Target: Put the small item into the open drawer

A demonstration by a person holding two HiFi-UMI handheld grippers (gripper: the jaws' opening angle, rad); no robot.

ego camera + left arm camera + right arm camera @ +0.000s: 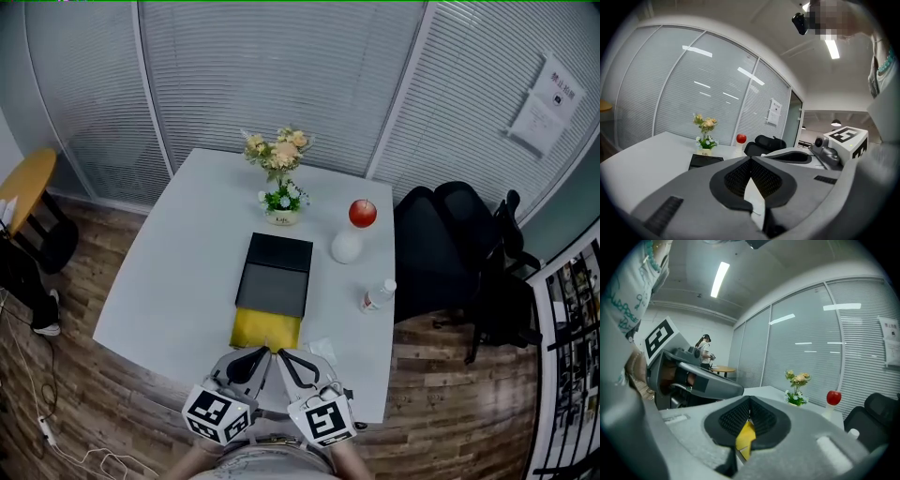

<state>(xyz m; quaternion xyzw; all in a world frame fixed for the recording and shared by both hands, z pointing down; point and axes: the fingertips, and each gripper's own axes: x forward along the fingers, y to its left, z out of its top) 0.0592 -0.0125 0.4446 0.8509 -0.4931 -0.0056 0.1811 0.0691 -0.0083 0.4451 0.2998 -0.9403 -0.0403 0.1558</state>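
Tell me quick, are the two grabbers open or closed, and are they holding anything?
Left gripper: closed, tips together, holding nothing.
Right gripper: closed, tips together, holding nothing.

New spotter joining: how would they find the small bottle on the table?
Start at the white table and follow its right edge. Nearer the person than the red apple on its white stand sits the small bottle. It is the only slim, pale, white-capped thing there, closest to the black chair.
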